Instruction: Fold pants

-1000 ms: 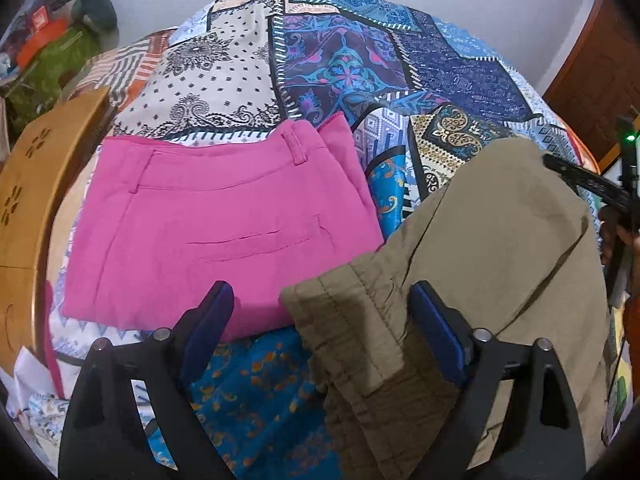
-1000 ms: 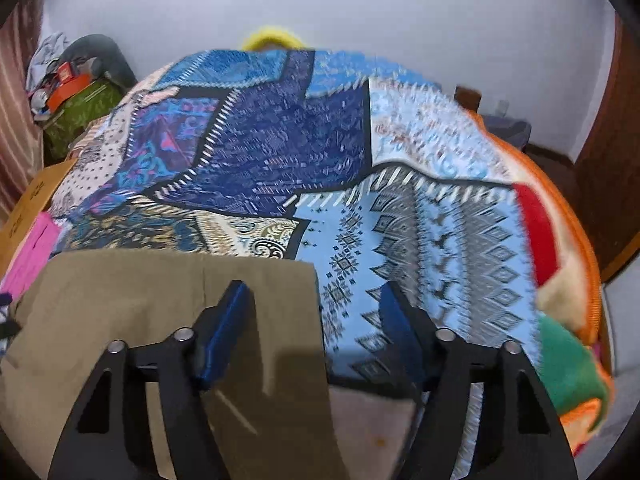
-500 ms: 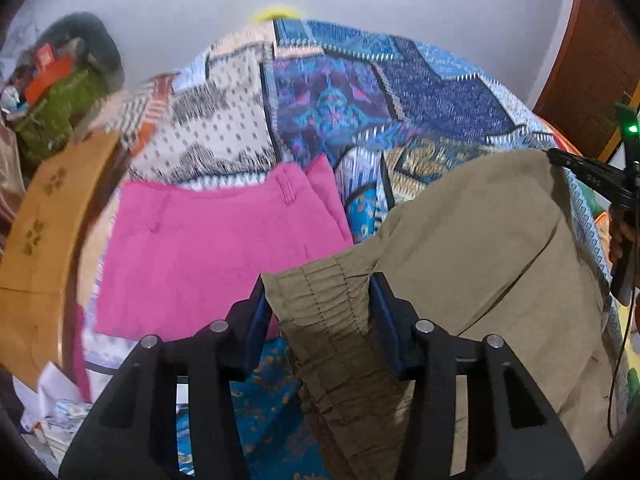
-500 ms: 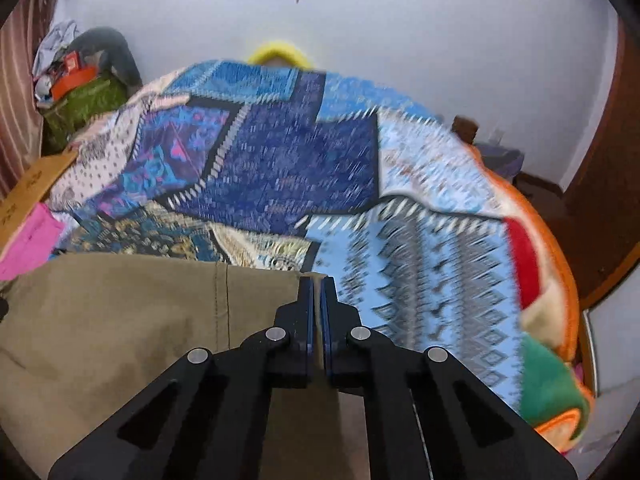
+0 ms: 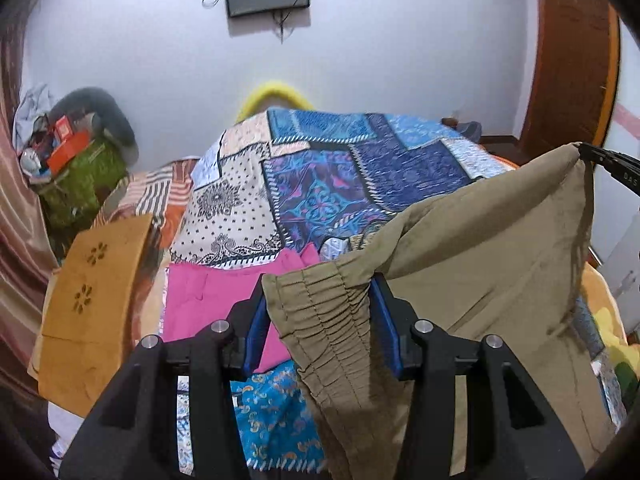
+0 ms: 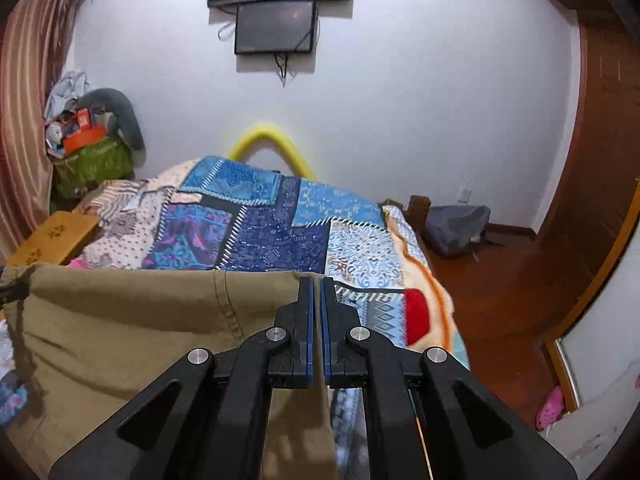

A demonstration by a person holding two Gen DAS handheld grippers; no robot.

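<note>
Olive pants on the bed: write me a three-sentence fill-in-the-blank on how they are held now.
The left tongs grip the olive pants at the gathered ______ waistband.
The right tongs are ______ on the pants' other end.
Beside them on the quilt lie folded pants of ______ colour.

Missing words: elastic; shut; pink

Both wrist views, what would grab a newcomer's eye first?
The olive-khaki cotton pants stretched in the air between the left gripper, clamped on the gathered waistband, and the right gripper, shut on a far corner. Behind lie the blue patchwork bedspread and folded bright pink shorts.
</note>
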